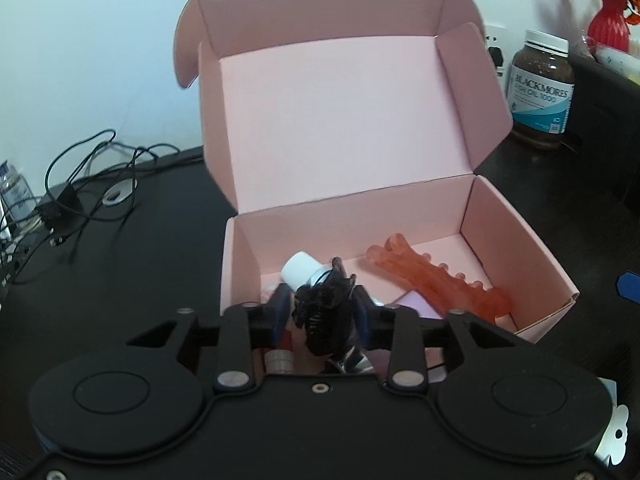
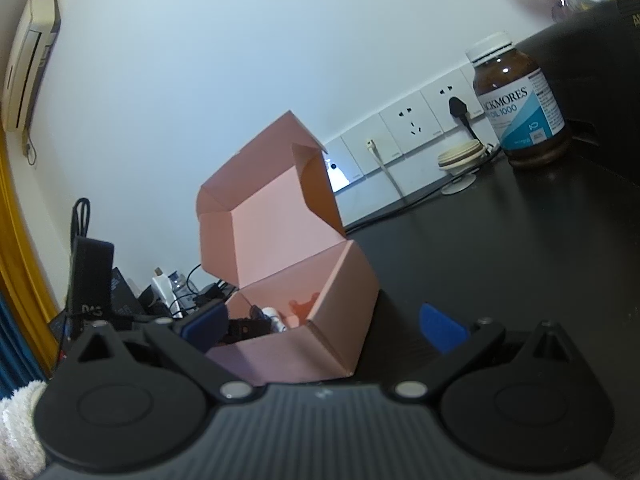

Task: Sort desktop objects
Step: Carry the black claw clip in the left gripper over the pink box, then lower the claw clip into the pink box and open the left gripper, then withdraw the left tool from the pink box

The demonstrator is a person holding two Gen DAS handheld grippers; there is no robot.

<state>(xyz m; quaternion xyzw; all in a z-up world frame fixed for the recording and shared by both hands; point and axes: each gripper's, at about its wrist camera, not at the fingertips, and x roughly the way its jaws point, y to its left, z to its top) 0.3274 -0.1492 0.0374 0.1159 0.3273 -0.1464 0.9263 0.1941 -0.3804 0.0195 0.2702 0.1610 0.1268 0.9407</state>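
Observation:
An open pink cardboard box (image 1: 516, 240) stands on the dark desk with its lid up, also seen as the pink box (image 2: 340, 280) in the right wrist view. Inside lie a white-capped small bottle (image 1: 300, 270), an orange translucent knobbly piece (image 1: 436, 280) and a lilac item (image 1: 416, 304). My left gripper (image 1: 322, 312) hangs over the box's near left corner. A black crinkled object (image 1: 326, 316) sits between its blue pads, which flank it without visibly squeezing. My right gripper (image 2: 320, 326) stands wide open in front of the box, nothing between its fingers.
A brown Blackmores fish oil bottle (image 1: 540, 88) stands right of the box, near a red vase (image 1: 608, 20) with orange flowers. Black cables and a charger (image 1: 80, 184) lie at the left. Wall sockets (image 2: 408, 124) run behind the desk.

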